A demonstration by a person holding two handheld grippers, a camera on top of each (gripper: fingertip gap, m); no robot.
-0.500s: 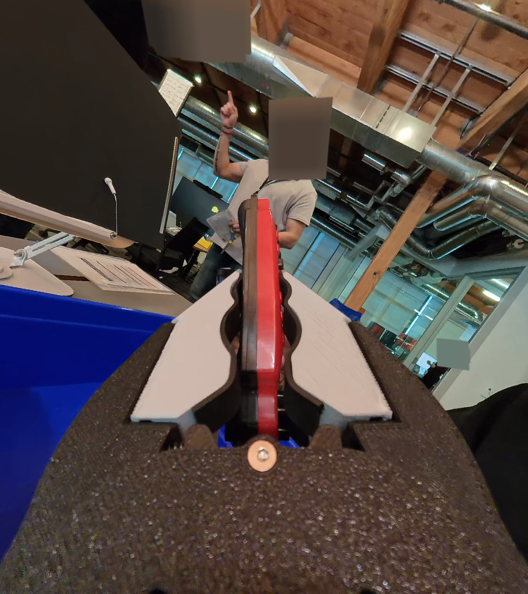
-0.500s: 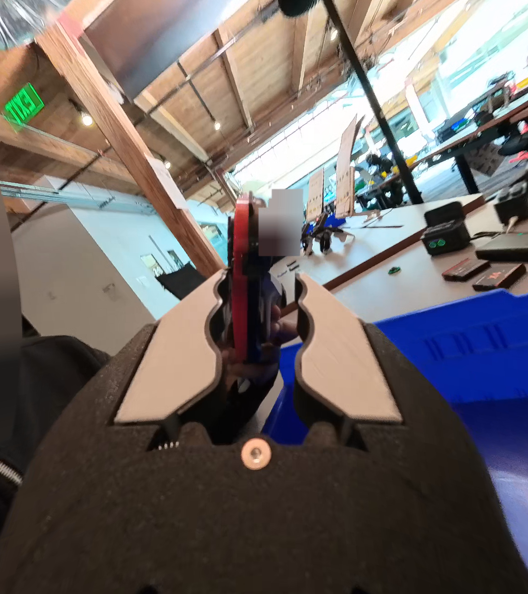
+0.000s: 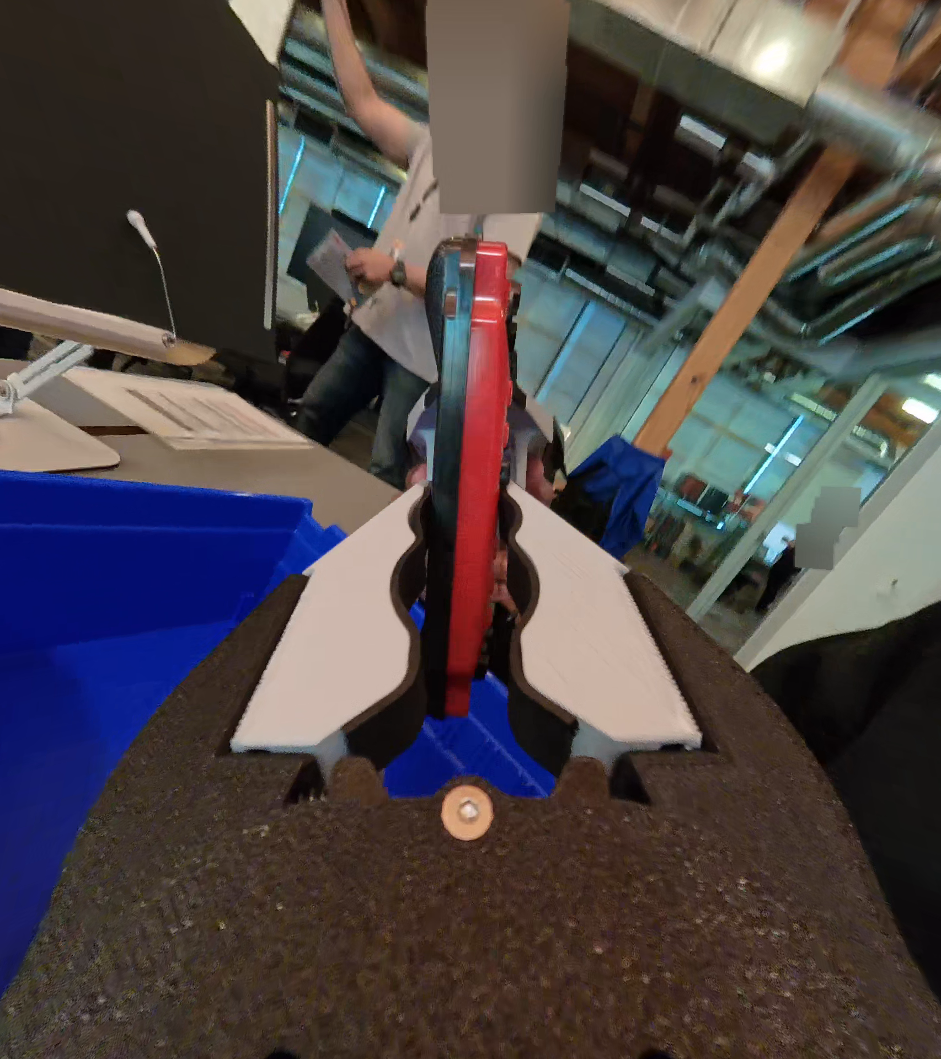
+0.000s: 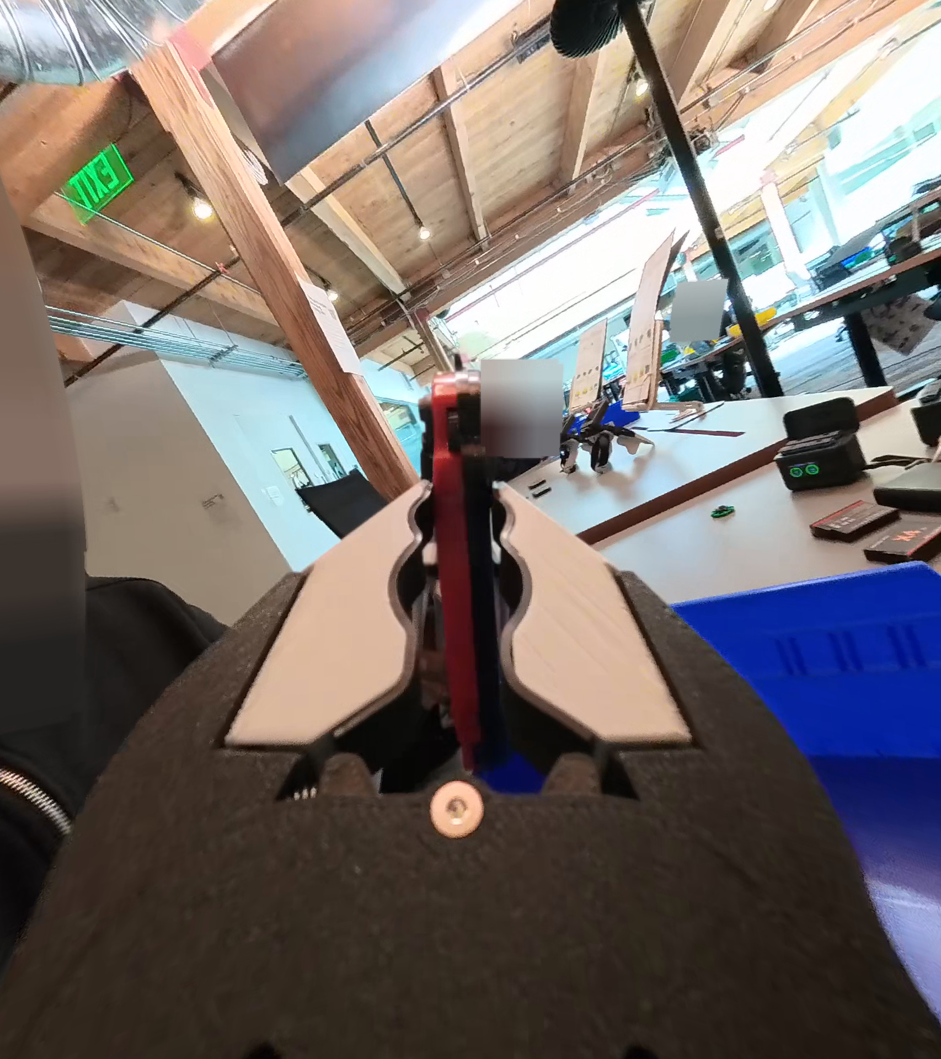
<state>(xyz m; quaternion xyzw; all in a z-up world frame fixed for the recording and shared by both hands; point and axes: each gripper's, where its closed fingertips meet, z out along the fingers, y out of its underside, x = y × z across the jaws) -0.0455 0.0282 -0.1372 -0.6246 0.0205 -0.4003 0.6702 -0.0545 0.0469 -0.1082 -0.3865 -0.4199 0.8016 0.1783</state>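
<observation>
Two grippers, left gripper (image 3: 465, 493) and right gripper (image 4: 459, 493), each closed edgewise upon the same flat red-and-dark device (image 3: 474, 458), which stands upright between both pairs of fingers above the rim of a blue bin (image 3: 113, 573) beside a grey table (image 4: 686, 527).

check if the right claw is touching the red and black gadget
Touching. The right wrist view shows the right claw with both fingers pressed against the sides of the upright red and black gadget.
</observation>
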